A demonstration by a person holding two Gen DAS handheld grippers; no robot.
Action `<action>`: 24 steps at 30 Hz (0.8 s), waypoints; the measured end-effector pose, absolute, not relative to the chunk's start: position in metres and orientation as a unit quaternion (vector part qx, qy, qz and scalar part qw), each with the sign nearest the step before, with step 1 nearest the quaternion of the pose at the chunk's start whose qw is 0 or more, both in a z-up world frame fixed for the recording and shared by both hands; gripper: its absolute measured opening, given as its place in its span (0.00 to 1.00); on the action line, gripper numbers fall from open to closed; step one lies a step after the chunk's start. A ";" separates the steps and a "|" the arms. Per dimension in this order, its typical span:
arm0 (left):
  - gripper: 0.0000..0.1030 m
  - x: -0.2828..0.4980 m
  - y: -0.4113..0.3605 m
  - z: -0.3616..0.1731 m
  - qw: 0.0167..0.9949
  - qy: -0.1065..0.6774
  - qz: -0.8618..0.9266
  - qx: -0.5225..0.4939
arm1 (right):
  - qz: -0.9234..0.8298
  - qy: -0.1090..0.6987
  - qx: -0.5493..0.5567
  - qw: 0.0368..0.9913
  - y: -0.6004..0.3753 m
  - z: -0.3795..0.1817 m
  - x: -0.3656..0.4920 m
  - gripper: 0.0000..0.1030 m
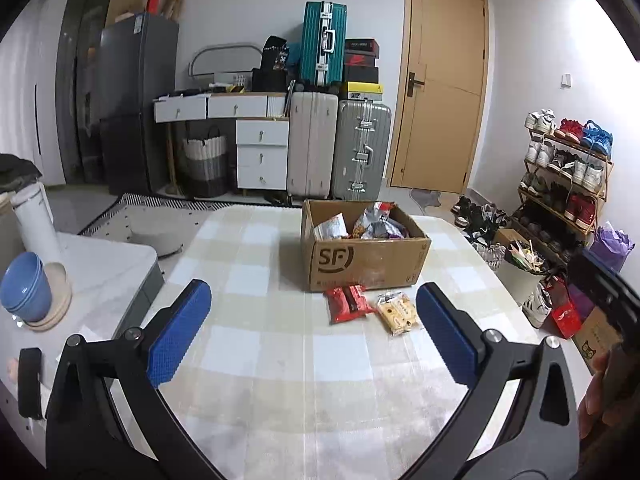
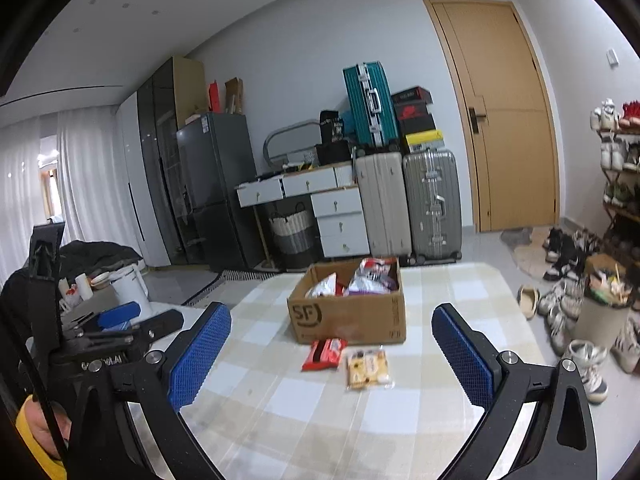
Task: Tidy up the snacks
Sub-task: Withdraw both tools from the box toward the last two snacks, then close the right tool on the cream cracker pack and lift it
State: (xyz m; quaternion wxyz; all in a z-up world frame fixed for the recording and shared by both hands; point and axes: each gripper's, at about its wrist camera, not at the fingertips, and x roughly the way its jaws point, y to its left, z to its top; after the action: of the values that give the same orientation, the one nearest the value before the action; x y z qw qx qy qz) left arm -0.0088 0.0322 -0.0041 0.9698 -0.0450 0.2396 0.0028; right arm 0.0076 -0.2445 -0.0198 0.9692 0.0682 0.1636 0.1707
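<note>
An open cardboard box (image 1: 368, 258) (image 2: 352, 314) marked SF stands on the checked tablecloth (image 1: 280, 352) and holds several snack bags. In front of it lie a red snack packet (image 1: 347, 303) (image 2: 325, 354) and a yellow biscuit packet (image 1: 397, 312) (image 2: 367, 368), side by side. My left gripper (image 1: 314, 330) is open with nothing between its blue pads, short of both packets. My right gripper (image 2: 332, 354) also stands wide open and empty, with the packets lying beyond its fingertips. The left gripper (image 2: 120, 316) shows at the left edge of the right wrist view.
A side counter (image 1: 104, 276) to the left carries blue bowls (image 1: 26, 286) and a white kettle (image 1: 36, 216). Suitcases (image 1: 340, 148), drawers and a fridge stand against the far wall. Shoes and a shoe rack (image 1: 568, 176) fill the floor to the right.
</note>
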 end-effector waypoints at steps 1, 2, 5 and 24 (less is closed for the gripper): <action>1.00 -0.009 0.034 -0.008 0.969 0.243 0.002 -0.048 | 0.170 0.168 0.069 0.969 -0.244 -0.023 0.009 0.99; 1.00 -0.008 0.034 -0.012 0.968 0.247 0.001 -0.050 | 0.170 0.170 0.069 0.968 -0.243 -0.025 0.010 0.99; 1.00 0.005 0.034 -0.017 0.966 0.255 0.001 -0.051 | 0.171 0.178 0.067 0.967 -0.241 -0.031 0.015 0.99; 1.00 0.082 0.025 -0.079 0.947 0.317 -0.010 -0.053 | 0.182 0.248 0.051 0.950 -0.229 -0.089 0.086 0.99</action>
State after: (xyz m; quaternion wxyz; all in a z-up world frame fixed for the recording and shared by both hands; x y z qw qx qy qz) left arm 0.0825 0.0254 -0.0786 0.9468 -0.0526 0.3174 -0.0101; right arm 0.0863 -0.2295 -0.0892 0.9503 0.0511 0.2476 0.1819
